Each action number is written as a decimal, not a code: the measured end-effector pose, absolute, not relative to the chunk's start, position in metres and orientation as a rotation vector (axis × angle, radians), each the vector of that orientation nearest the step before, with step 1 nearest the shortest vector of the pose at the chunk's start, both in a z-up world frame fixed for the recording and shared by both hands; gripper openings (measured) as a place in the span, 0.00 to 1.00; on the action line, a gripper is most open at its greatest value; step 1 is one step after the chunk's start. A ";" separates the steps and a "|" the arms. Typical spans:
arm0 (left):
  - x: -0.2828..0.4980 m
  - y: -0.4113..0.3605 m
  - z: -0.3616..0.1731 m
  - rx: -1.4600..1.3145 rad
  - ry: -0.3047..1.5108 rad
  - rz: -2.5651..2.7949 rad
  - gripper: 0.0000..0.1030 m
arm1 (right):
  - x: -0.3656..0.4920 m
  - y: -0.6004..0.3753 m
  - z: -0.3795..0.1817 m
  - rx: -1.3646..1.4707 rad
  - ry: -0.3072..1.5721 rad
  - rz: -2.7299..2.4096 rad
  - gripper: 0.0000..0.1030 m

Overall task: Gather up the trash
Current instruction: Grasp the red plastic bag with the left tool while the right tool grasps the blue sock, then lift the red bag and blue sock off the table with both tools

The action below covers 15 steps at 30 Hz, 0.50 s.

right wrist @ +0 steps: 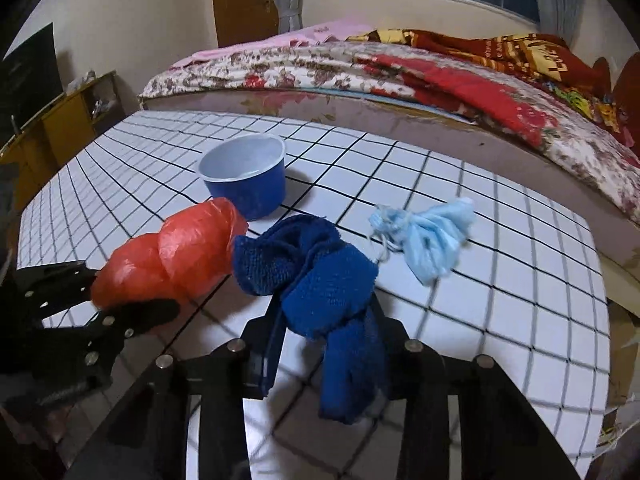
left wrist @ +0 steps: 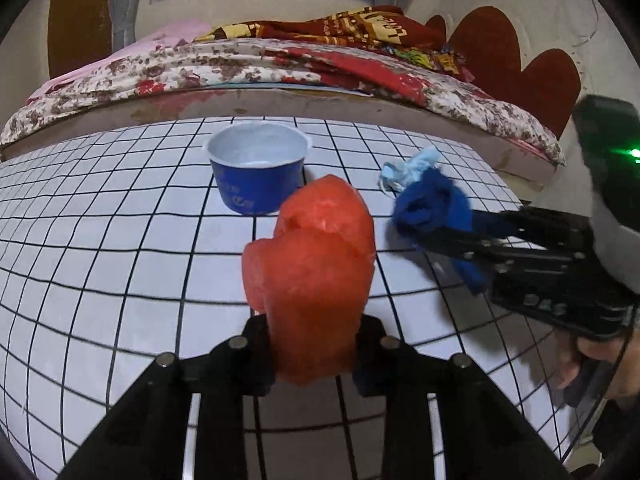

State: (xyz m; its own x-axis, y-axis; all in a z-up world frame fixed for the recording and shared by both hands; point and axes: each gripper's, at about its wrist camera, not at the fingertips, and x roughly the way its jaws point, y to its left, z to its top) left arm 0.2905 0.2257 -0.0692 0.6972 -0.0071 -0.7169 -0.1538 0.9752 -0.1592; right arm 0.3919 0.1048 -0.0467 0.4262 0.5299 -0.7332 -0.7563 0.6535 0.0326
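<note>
Both grippers have something in them. My left gripper [left wrist: 314, 344] is clamped tight on a crumpled red plastic bag [left wrist: 312, 276], which sticks up and forward between the jaws; in the right wrist view the same bag [right wrist: 176, 252] hangs just above the checked tabletop [right wrist: 500, 280], so I judge it is already lifted clear. My right gripper [right wrist: 324, 344] has its jaws drawn in on a dark blue cloth [right wrist: 316, 280], bunched at the front with a tail drooping below the fingers. I take that as a grip, since the cloth is pinched between the pads.

I judge the blue cup [left wrist: 258, 168] standing upright further back on the table is the bin for this rubbish: its mouth is open, it looks empty, and both loads point towards it. A knotted light blue mask [right wrist: 428, 236] lies loose on the table to the right of the cloth, not yet picked up.

From the left wrist I see the right gripper side-on with the person's hand [left wrist: 600, 364] on its handle, and the mask half hidden behind the cloth. Only the right wrist view shows the mask whole and lying apart from the cloth.
</note>
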 end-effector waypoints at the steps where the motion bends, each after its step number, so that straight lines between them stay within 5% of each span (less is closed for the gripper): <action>1: 0.289 0.225 -0.069 -0.216 0.797 0.081 0.29 | 0.388 0.098 -0.045 -0.315 0.781 0.818 0.38; 15: 0.272 0.203 -0.043 -0.169 0.743 0.050 0.29 | 0.350 0.050 -0.029 -0.266 0.731 0.750 0.36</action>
